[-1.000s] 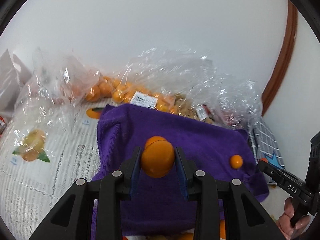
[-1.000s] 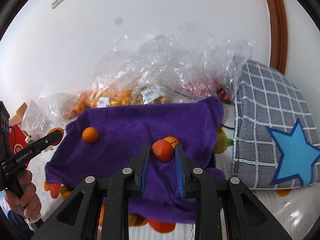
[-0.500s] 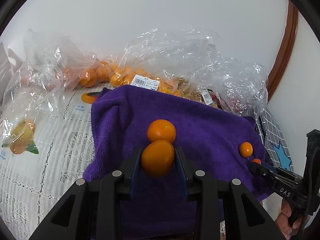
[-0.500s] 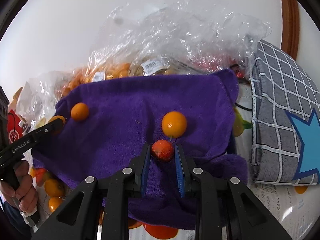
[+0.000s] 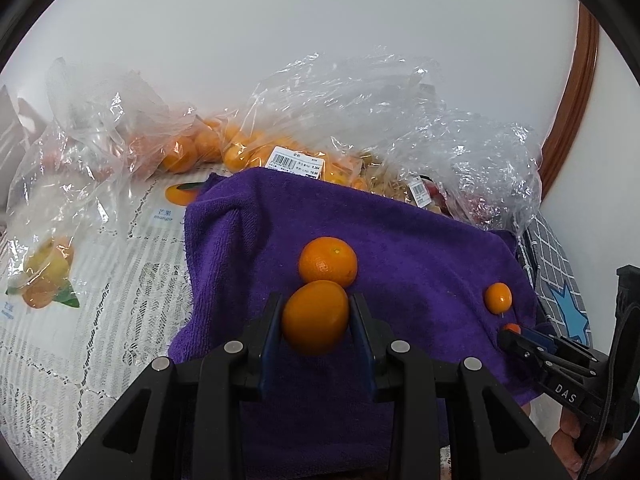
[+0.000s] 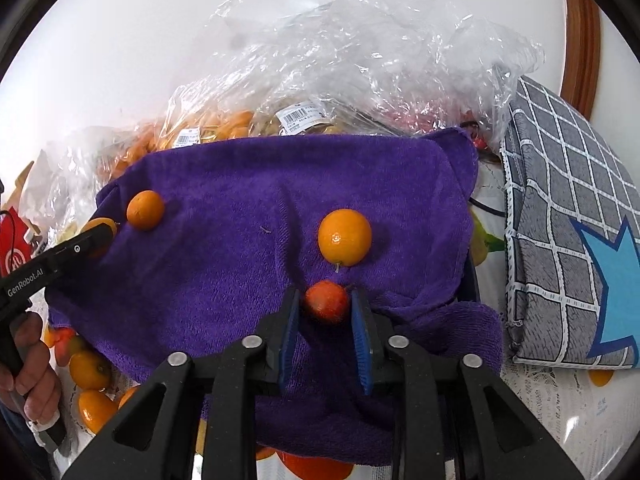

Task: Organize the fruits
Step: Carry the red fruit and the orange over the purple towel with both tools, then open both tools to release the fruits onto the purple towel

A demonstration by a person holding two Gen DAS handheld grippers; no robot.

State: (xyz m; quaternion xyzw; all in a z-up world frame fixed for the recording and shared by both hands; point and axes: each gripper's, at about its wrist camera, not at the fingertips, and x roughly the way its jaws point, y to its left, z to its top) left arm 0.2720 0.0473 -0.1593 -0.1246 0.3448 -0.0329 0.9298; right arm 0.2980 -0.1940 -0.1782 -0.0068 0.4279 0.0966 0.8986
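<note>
Between our right gripper [image 6: 325, 309] pads, jaws opening, we are releasing small red fruit [image 6: 327, 301] onto purple towel [image 6: 240, 264], grouping beside orange [image 6: 344, 236]. Left gripper [image 5: 316, 320] clamping kumquat [image 5: 315, 317], hovering near second orange [image 5: 328, 261] for same reason.

Ahead of me a plain white wall [image 5: 320, 60] fills the background, evenly lit. A curved brown wooden trim [image 5: 576, 92] runs down its right side. Below, I see a white lace tablecloth [image 5: 80, 340], and a grey checked cushion [image 6: 560, 200] with a blue star at right.
</note>
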